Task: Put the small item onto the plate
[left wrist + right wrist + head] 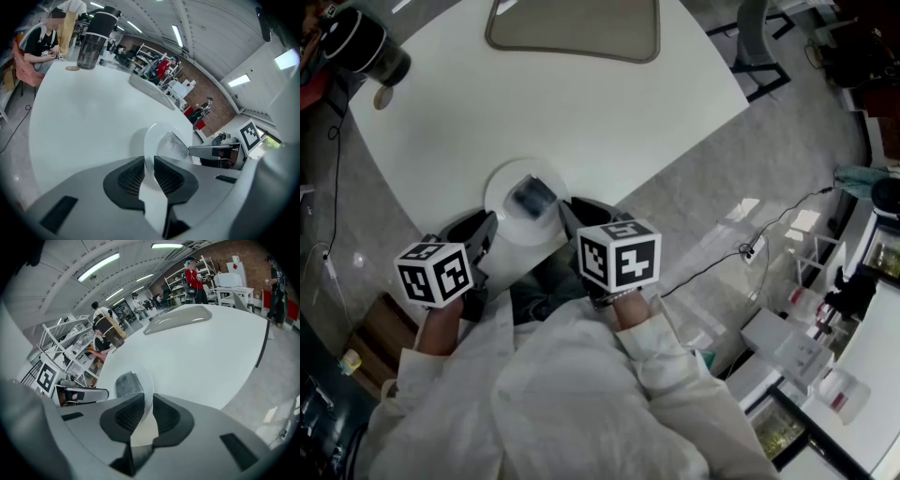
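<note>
White plate (500, 212) is located at the near edge of the round white bench (581, 122), lower centre of the head view. Whether it rests on the surface or is raised off it cannot be told. The small dark grey item (532, 197) lies on the plate, slightly above the plate's centre in the frame.

The left gripper (490, 228) is closed on the plate rim at the plate's lower left; its own view shows the rim pinched between the ribbed pads (129, 177). The right gripper (566, 214) is closed on the rim at the plate's right side, with the rim clamped between its jaws in the same manner.

A grey-rimmed tray (572, 28) lies at the top centre of the bench. A dark jug (366, 47) stands at the upper left, with a round coaster (382, 97) just beside it.
</note>
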Demonstrator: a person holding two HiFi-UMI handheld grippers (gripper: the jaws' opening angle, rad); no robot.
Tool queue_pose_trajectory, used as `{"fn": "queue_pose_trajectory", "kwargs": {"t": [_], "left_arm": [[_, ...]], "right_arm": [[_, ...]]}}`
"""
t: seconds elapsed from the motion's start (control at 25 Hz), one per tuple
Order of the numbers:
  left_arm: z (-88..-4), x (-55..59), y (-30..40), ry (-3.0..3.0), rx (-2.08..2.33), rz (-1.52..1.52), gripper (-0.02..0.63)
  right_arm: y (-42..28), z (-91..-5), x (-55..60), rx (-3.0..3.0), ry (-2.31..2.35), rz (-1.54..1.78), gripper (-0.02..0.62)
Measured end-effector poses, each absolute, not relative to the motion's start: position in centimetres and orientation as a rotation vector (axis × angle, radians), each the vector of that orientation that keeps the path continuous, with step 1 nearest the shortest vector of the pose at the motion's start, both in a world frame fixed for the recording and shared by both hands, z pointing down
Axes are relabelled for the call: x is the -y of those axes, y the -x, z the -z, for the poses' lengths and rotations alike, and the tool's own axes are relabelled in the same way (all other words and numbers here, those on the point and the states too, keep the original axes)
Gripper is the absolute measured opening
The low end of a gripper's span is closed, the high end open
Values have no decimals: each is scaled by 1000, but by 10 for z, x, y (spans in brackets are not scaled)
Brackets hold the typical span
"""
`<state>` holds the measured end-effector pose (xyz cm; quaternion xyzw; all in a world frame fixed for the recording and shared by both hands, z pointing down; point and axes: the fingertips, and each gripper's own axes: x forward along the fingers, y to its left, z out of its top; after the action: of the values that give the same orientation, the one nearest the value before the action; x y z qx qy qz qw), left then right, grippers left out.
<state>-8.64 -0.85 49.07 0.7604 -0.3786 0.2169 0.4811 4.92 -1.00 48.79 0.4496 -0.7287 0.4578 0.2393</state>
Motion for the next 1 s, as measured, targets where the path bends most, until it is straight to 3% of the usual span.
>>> {"fn": "queue_pose_trajectory", "kwargs": {"t": [1.0], "left_arm": [[-474, 25, 71, -1775, 1055, -420, 66]], "right_arm": [[-65, -480, 32, 2057, -1123, -1295, 63]]}}
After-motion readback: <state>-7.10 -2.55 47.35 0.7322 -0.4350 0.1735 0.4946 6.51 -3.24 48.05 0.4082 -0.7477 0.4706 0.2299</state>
